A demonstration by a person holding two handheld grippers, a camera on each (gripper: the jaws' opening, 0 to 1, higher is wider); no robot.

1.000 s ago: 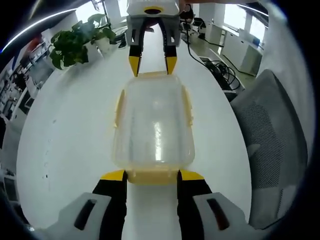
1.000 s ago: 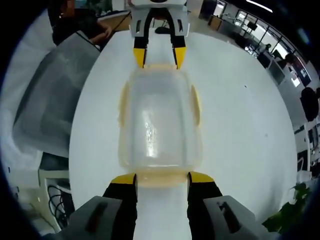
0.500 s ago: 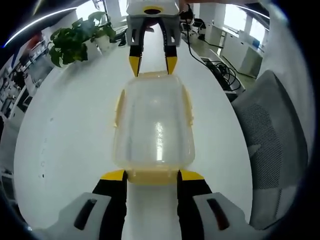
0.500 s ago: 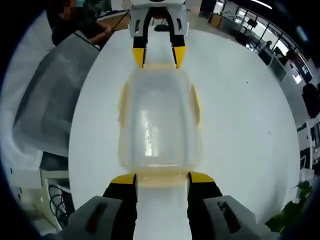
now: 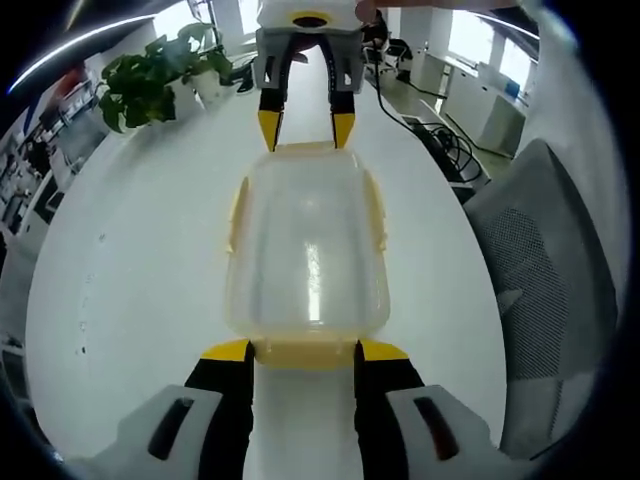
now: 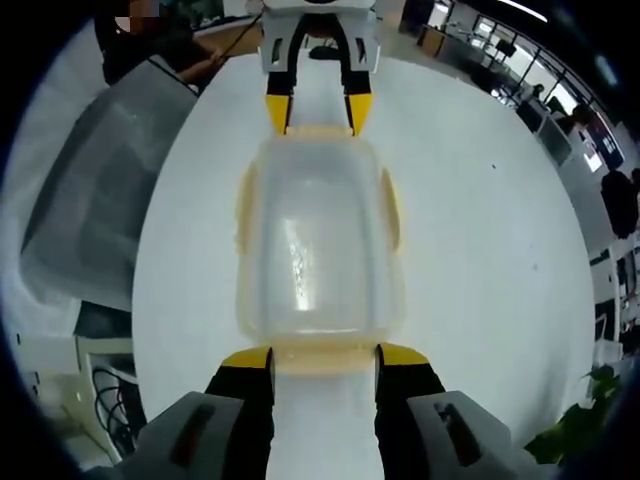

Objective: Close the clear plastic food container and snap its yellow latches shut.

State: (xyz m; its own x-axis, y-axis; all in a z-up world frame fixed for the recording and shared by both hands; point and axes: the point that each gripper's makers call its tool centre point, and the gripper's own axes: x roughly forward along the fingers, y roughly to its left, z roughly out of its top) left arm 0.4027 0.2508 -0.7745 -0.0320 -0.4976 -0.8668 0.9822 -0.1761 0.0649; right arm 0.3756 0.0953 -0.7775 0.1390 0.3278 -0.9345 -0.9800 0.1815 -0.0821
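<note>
Straddling the near latch (image 5: 303, 352), my left gripper (image 5: 303, 350) stands open at one end of the box (image 5: 306, 245) on the table (image 5: 130, 260); my right gripper (image 6: 324, 356) is open at the opposite end. Beyond, the left gripper view has a plant (image 5: 145, 85), the right gripper view a chair (image 6: 85, 190).

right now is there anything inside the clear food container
Nothing shows through the clear food container: only glare and the white table beneath. The yellow end latch between the left tongs hides that edge.
</note>
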